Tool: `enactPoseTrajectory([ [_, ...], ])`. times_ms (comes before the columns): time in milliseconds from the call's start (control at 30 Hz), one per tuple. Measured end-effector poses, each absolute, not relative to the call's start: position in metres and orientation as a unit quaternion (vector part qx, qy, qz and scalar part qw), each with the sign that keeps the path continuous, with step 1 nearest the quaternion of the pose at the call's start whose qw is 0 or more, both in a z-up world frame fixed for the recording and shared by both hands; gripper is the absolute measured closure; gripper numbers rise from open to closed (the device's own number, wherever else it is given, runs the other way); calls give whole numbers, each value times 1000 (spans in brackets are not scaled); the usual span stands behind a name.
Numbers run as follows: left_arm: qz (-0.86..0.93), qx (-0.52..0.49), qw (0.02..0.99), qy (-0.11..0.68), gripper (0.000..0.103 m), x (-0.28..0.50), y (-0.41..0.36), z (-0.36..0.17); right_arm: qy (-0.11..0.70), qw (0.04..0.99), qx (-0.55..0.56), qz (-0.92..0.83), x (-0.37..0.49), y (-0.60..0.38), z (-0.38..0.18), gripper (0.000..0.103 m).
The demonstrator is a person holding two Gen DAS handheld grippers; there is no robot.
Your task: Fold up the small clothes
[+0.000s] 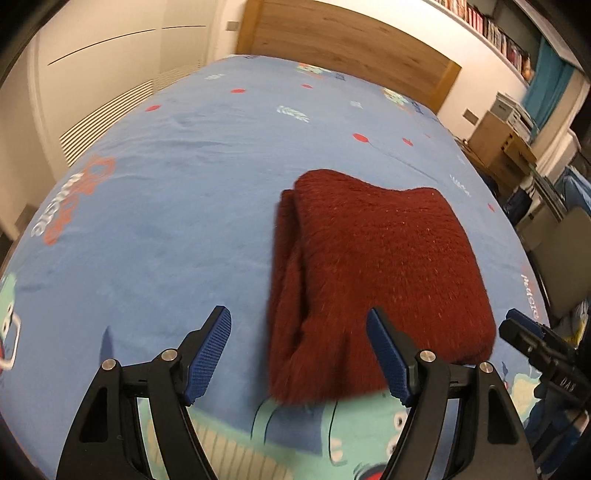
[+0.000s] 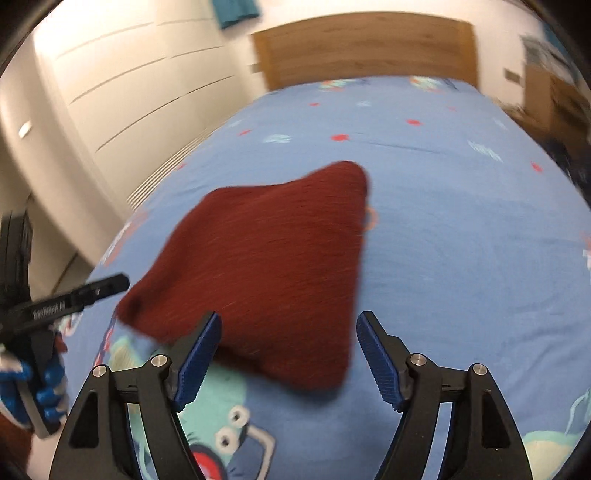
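A dark red knitted garment (image 1: 373, 280) lies folded into a thick rectangle on the blue bed sheet (image 1: 166, 221). My left gripper (image 1: 299, 317) is open and empty, hovering just before the garment's near left edge. The garment also shows in the right wrist view (image 2: 269, 273), blurred. My right gripper (image 2: 288, 321) is open and empty, above the garment's near edge. The right gripper shows at the right edge of the left wrist view (image 1: 535, 343); the left gripper shows at the left of the right wrist view (image 2: 74, 295).
The bed has a wooden headboard (image 1: 332, 37) at the far end. White wardrobe doors (image 1: 92, 74) stand to the left of the bed. Wooden furniture and boxes (image 1: 506, 144) stand to the right, below a bookshelf (image 1: 491, 33).
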State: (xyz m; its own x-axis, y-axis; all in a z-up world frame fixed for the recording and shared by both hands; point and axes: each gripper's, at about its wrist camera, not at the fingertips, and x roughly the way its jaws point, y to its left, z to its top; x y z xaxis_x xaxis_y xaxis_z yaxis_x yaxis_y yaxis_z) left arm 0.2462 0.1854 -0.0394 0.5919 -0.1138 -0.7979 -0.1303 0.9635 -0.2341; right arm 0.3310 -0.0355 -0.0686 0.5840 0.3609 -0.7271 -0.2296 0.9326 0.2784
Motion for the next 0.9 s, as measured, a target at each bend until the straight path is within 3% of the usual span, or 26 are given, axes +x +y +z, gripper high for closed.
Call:
enactPoseTrajectory([
  [500,-47,-141,862,485,32,311,195,-89,459,855,154,187,387,-44,-112,18],
  [900,-112,-230,841,476,21,306,228,-125,486,821,180,238,394,-38,-143,15],
])
